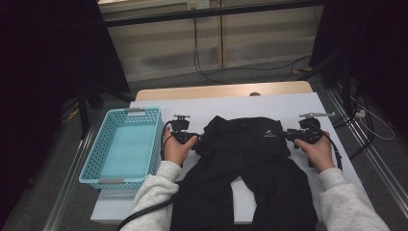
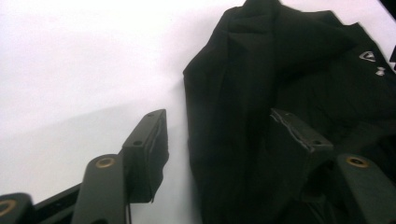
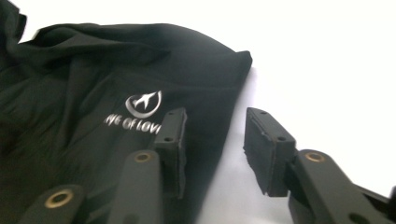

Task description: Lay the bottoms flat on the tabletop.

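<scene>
A black garment (image 1: 250, 159) lies spread on the white table cover (image 1: 231, 103), with a small white logo (image 1: 269, 135) near its right side. My left gripper (image 1: 196, 138) is at the garment's left edge. In the left gripper view that gripper (image 2: 219, 121) is open: one jaw stands over the white cover, the other over the black cloth (image 2: 289, 60), and the cloth's edge runs between them. My right gripper (image 1: 287, 135) is at the garment's right edge. It (image 3: 215, 116) is open too, with one jaw over the cloth beside the logo (image 3: 140, 105) and the other over the white cover.
A light blue plastic basket (image 1: 96, 159) stands empty at the table's left side, close to my left hand. Bare wood (image 1: 221, 90) shows at the table's far edge. Cables (image 1: 211, 72) trail on the floor behind, and dark stands flank both sides.
</scene>
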Tool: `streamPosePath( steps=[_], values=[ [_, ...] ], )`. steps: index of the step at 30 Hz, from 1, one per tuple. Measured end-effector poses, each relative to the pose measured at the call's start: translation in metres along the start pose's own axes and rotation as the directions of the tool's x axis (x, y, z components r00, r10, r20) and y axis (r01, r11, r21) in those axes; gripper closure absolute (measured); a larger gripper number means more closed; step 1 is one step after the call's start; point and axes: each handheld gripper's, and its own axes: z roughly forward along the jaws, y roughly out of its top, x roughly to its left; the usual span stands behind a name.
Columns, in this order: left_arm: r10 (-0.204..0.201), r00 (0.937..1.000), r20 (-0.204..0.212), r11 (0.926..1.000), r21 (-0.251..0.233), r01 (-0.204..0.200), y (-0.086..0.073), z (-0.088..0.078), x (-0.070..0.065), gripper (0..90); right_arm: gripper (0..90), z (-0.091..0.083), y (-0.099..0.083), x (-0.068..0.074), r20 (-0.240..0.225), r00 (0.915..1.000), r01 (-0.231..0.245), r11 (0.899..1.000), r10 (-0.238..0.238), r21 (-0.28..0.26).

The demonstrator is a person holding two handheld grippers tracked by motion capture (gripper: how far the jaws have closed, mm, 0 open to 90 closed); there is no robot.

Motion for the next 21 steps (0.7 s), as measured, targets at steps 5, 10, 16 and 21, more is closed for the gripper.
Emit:
streamPosePath(
  steps=[5,10,16,21],
  values=[
    [-0.008,1.0000,-0.003,1.0000,0.005,0.008,0.005,0.010,0.000,41.8,69.9,0.015,0.001,0.005,0.016,0.9994,-0.032,0.999,0.032,0.000],
    [0.007,1.0000,-0.006,0.9992,-0.040,-0.007,0.010,0.012,-0.004,54.3,87.9,0.017,0.001,0.005,-0.003,0.9994,-0.034,0.999,0.034,0.006],
    [0.028,0.9994,0.022,0.9994,-0.023,-0.027,0.015,0.008,-0.010,84.4,87.9,0.012,0.001,0.009,-0.029,0.9993,-0.022,1.000,0.022,0.003],
    [-0.008,0.9999,-0.013,0.9988,-0.049,0.007,0.015,-0.011,0.001,87.6,87.9,0.006,0.004,0.008,-0.016,0.9998,-0.012,1.000,0.012,-0.022]
  ],
)
